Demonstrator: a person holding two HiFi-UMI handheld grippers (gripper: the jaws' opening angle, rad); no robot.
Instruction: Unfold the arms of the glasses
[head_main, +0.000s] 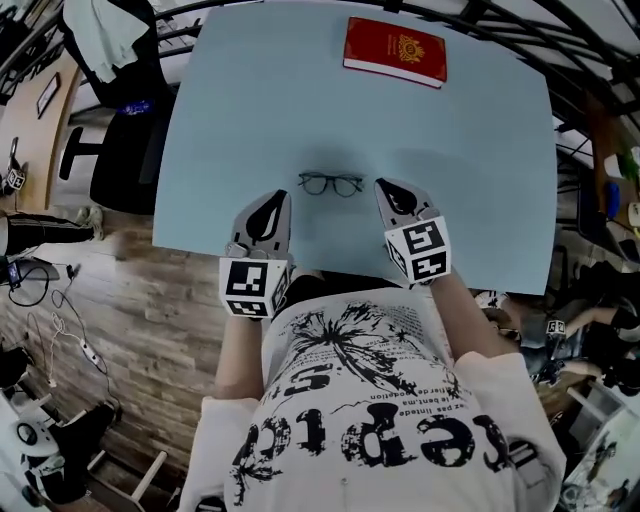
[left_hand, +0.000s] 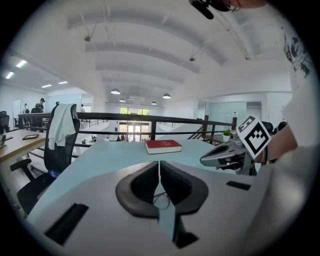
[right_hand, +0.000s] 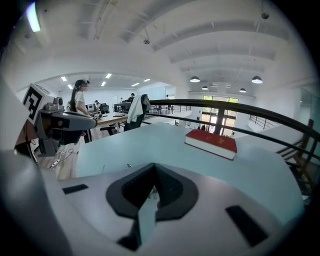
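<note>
Dark thin-framed glasses lie on the light blue table, lenses facing the near edge, arms not clearly visible. My left gripper is just left of and slightly nearer than the frame, with its jaws shut and empty. My right gripper is close to the frame's right end, also shut on nothing. In the left gripper view the shut jaws hide most of the glasses; a thin rim loop shows below them. The right gripper shows at the right. In the right gripper view the jaws meet.
A red book lies at the table's far side, also seen as the book and the book. An office chair draped with a white garment stands at the far left corner. A railing runs behind the table.
</note>
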